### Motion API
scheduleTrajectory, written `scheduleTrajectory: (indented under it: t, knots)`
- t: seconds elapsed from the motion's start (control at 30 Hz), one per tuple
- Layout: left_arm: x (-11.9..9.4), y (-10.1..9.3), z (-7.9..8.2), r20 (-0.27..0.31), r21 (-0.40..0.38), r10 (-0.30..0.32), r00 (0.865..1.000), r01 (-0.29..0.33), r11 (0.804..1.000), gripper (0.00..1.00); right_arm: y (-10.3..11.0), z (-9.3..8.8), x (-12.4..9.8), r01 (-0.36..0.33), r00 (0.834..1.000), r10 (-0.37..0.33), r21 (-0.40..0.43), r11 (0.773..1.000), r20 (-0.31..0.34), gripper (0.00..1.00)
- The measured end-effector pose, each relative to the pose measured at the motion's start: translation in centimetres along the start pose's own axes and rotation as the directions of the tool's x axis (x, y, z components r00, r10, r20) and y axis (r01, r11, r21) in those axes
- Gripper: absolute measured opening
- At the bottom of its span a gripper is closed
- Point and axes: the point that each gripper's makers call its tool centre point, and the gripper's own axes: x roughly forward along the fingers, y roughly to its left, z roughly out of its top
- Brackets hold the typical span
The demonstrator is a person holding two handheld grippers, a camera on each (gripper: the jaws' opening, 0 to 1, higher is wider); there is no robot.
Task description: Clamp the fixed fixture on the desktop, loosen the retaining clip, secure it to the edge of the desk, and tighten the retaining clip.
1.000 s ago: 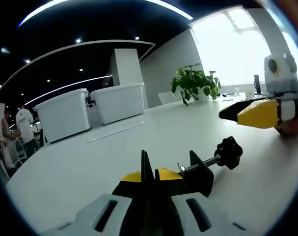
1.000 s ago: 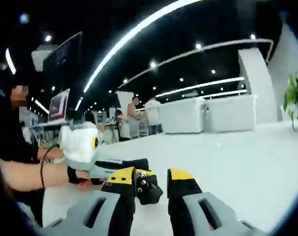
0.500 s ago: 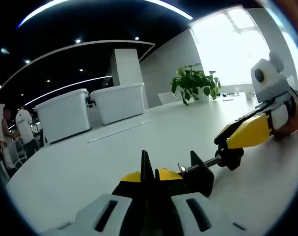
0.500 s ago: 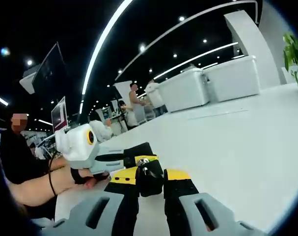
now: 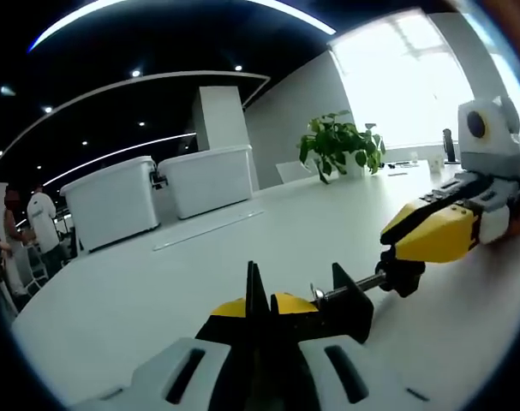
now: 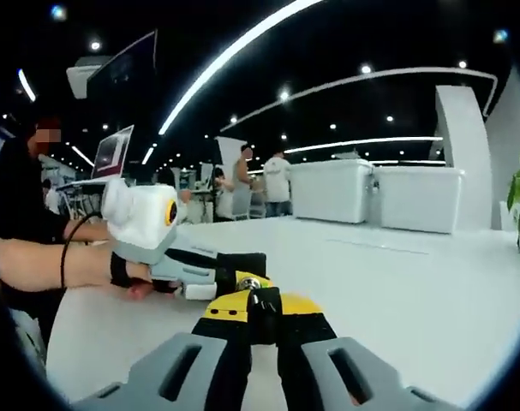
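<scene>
Gripping the black clamp body (image 5: 345, 304) at lower centre, the left gripper (image 5: 258, 310) holds its jaws closed; the screw runs to the right, where the right gripper (image 5: 418, 242) pinches the knob (image 5: 403, 274) on the white desk (image 5: 157, 291).

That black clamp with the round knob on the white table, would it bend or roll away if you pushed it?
The black C-shaped clamp looks like rigid metal, so probably no bending. Its angular body would likely slide on the smooth white table rather than roll. The lobed black knob sticks out sideways, so a push there might swing it around.
</scene>
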Motion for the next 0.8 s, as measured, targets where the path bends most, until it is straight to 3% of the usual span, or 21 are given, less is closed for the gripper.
scheduleTrajectory:
  t: [0.1, 0.23, 0.33, 0.4, 0.5, 0.53, 0.57, 0.7, 0.73, 0.8]
  knots:
    - [0.0, 0.0, 0.0, -0.002, -0.003, 0.001, 1.0, -0.001, 1.0, 0.07, 0.8, 0.2, -0.1, 0.014, 1.0, -0.014, -0.144, 0.99, 0.004, 0.09]
    - [0.0, 0.1, -0.1, -0.007, -0.019, -0.002, 1.0, 0.002, 1.0, 0.07, 1.4, 0.3, -0.1, 0.033, 0.999, -0.032, -0.332, 0.943, 0.01, 0.09]
    - [0.0, 0.1, -0.2, -0.007, -0.02, -0.001, 1.0, 0.001, 1.0, 0.07, 2.2, 0.3, -0.1, 0.048, 0.999, -0.048, -0.513, 0.857, 0.015, 0.09]
    - [-0.1, 0.1, -0.2, -0.008, -0.021, 0.0, 1.0, 0.0, 1.0, 0.07, 2.5, 0.2, -0.1, 0.056, 0.998, -0.058, -0.617, 0.785, 0.017, 0.09]
    - [-0.1, 0.2, -0.2, -0.008, -0.021, 0.004, 1.0, -0.005, 1.0, 0.07, 3.4, -0.2, -0.2, 0.063, 0.997, -0.075, -0.753, 0.655, 0.018, 0.09]
    - [-0.1, 0.2, -0.2, -0.008, -0.023, 0.004, 1.0, -0.004, 1.0, 0.07, 3.3, -0.4, -0.1, 0.063, 0.997, -0.077, -0.763, 0.644, 0.017, 0.09]
    - [-0.1, 0.2, -0.2, -0.008, -0.024, 0.004, 1.0, -0.004, 1.0, 0.07, 3.4, -0.4, 0.0, 0.064, 0.997, -0.079, -0.757, 0.65, 0.016, 0.09]
    - [-0.1, 0.2, -0.2, -0.009, -0.023, 0.005, 1.0, -0.006, 1.0, 0.07, 3.1, -0.4, 0.1, 0.065, 0.996, -0.086, -0.777, 0.626, 0.015, 0.09]
    - [-0.1, 0.2, -0.2, -0.009, -0.023, 0.005, 1.0, -0.006, 1.0, 0.07, 3.0, -0.3, 0.1, 0.066, 0.996, -0.087, -0.774, 0.629, 0.014, 0.1]
    - [-0.1, 0.2, -0.2, -0.009, -0.023, 0.005, 1.0, -0.005, 1.0, 0.07, 3.0, -0.4, 0.1, 0.047, 0.998, -0.071, -0.728, 0.684, -0.002, 0.11]
